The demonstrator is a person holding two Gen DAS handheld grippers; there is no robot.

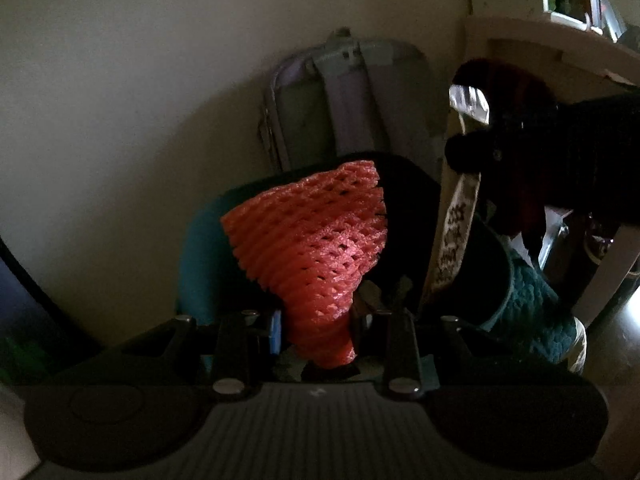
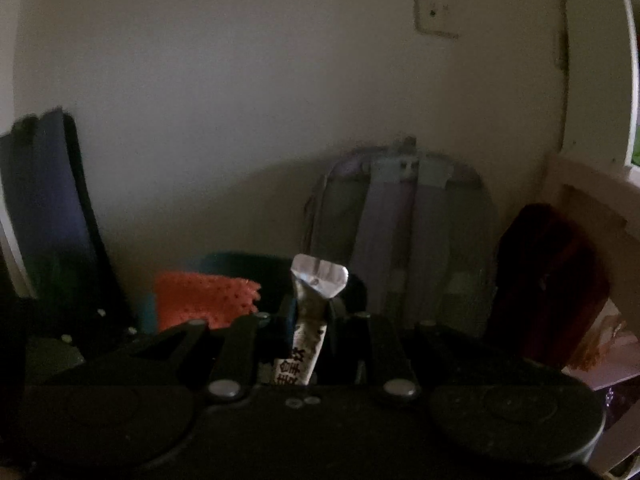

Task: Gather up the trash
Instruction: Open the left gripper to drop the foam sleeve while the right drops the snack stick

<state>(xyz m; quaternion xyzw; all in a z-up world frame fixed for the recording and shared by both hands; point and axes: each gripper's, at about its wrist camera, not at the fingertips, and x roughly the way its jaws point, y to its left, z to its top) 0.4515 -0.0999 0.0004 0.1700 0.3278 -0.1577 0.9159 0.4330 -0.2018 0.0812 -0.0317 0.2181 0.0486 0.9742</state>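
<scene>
My left gripper (image 1: 318,326) is shut on a red foam fruit net (image 1: 316,236), which fans out upward in front of it. Behind the net is the dark opening of a teal bin (image 1: 200,264). My right gripper (image 2: 310,326) is shut on a long printed snack wrapper (image 2: 310,316) with a silver end, held upright. In the left wrist view the right gripper (image 1: 468,156) comes in from the right and the wrapper (image 1: 454,240) hangs from it over the bin. The red net (image 2: 204,300) and the bin rim (image 2: 240,258) also show in the right wrist view.
A folded grey chair (image 1: 352,108) leans on the pale wall behind the bin; it also shows in the right wrist view (image 2: 404,232). A dark red object (image 2: 548,280) and a pale wooden shelf (image 1: 552,44) stand at the right. A dark board (image 2: 52,208) leans at left.
</scene>
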